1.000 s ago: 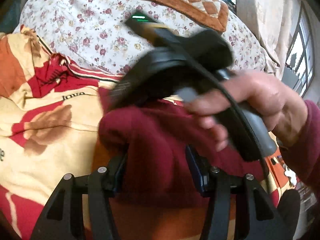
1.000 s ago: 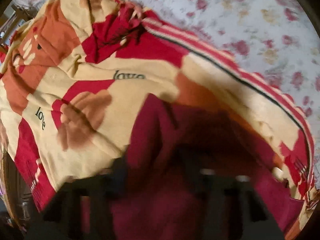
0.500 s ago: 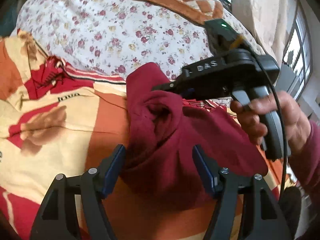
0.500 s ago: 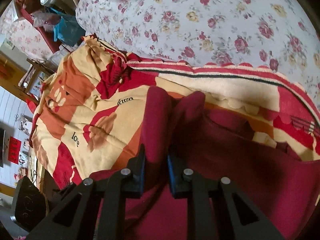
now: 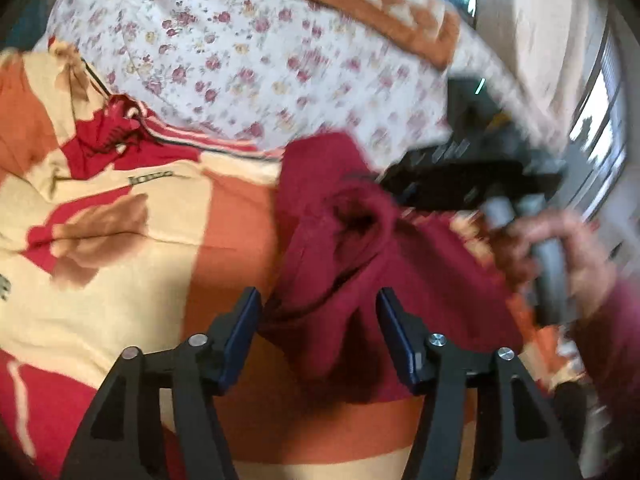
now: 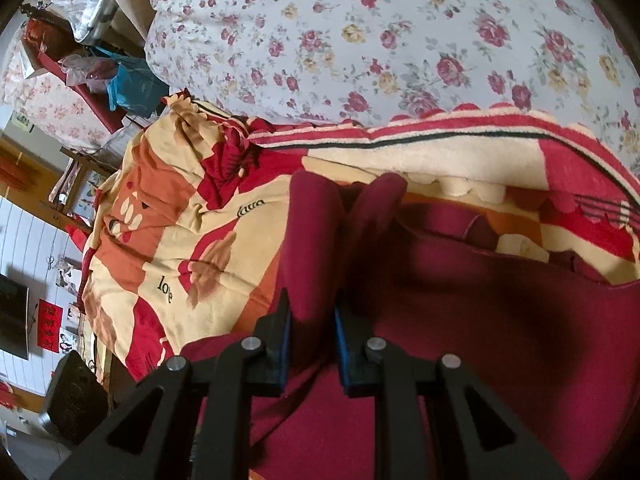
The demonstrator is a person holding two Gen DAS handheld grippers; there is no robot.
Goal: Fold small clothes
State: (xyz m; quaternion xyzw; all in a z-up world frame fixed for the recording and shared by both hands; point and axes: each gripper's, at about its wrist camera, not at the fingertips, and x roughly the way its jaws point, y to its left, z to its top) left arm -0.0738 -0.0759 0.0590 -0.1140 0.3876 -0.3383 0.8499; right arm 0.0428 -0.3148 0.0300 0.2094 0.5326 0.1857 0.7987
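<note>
A dark red garment (image 5: 352,256) lies bunched on a patterned blanket (image 5: 120,248). My left gripper (image 5: 320,336) is open, its blue pads on either side of the garment's lower fold without closing on it. My right gripper (image 6: 312,344) is shut on a raised fold of the same garment (image 6: 316,240), which stands up between its pads. In the left wrist view the right gripper's black body (image 5: 472,184) and the hand holding it show blurred at the right, above the garment.
A floral quilt (image 6: 400,40) lies behind the blanket (image 6: 180,240). An orange checked cushion (image 5: 372,12) rests on the quilt (image 5: 240,60) at the back. A window (image 5: 600,132) is at the right. Shelves and bags (image 6: 100,60) stand beyond the bed's left edge.
The left gripper let go of the garment and opened. The right gripper, shut on a fold, lifted it and moved right, away from the left camera.
</note>
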